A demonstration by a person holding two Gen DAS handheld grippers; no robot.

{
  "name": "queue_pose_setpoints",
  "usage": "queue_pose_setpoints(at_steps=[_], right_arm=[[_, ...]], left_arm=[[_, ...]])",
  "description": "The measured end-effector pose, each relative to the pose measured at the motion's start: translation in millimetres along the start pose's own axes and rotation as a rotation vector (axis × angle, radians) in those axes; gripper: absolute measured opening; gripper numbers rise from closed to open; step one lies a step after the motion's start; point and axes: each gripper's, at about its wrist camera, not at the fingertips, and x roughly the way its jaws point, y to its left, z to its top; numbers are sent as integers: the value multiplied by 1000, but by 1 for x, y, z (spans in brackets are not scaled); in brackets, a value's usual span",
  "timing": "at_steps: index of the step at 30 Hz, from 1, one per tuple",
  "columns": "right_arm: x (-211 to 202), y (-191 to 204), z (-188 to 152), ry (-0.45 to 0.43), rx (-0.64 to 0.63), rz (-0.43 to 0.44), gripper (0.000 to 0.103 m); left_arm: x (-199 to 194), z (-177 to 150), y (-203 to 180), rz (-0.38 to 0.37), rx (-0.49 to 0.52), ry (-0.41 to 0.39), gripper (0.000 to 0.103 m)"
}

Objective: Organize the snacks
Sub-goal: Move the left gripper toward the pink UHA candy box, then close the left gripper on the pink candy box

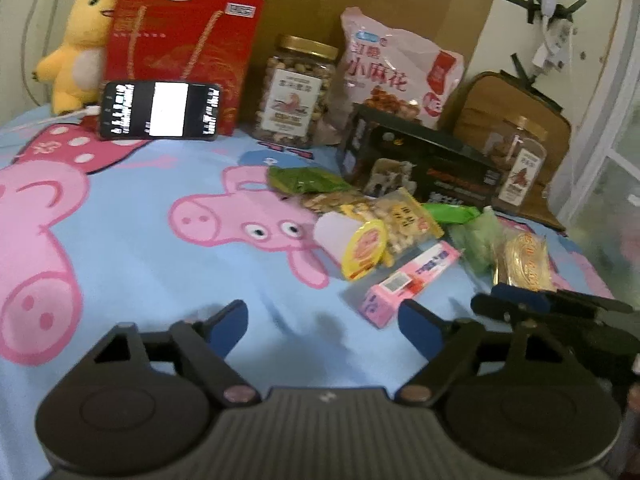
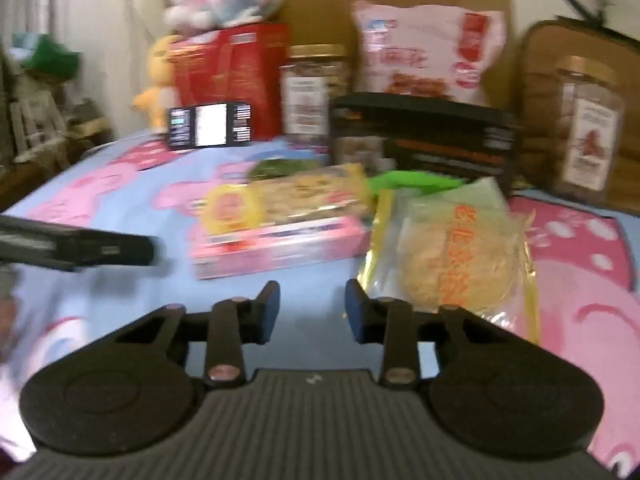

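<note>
Loose snacks lie on a blue pig-print cloth (image 1: 132, 248): a pink box (image 1: 404, 280), a yellow-lidded cup (image 1: 352, 244), a clear bag of biscuits (image 1: 384, 212), green packets (image 1: 308, 180) and a gold-edged noodle cake packet (image 2: 452, 256). My left gripper (image 1: 322, 326) is open and empty, just short of the pink box. My right gripper (image 2: 312, 312) is open and empty, between the pink box (image 2: 280, 242) and the noodle packet. It also shows at the right of the left wrist view (image 1: 544, 308).
At the back stand a red gift box (image 1: 184, 56), a phone (image 1: 160, 110), two nut jars (image 1: 294, 96) (image 1: 516, 160), a pink snack bag (image 1: 396, 72), a black box (image 1: 420, 164), a brown case (image 2: 560, 88) and a yellow plush (image 1: 76, 44).
</note>
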Motion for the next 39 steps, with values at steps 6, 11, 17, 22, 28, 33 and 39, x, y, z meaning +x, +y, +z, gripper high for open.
queue_pose_setpoints(at_steps=[6,11,17,22,28,33,39], right_arm=[[0,-12,17,-27,32,64,40],[22,-14,33,-44,51,110,54],[46,-23,33,14,150,310,63],[19,-2,15,47,129,454,56],[-15,21,4,-22,-61,368,61],[15,-3,28,-16,22,342,68],[62,-23,34,66,202,410,59]], left_arm=[[17,8,3,-134,-70,68,63],[27,13,10,-199,-148,102,59],[36,17,13,-216,-179,130,46],[28,11,20,-240,-166,141,40],[-12,11,40,-214,-134,80,55],[-28,1,39,-247,-149,102,55],[-4,-9,40,-248,-199,161,30]])
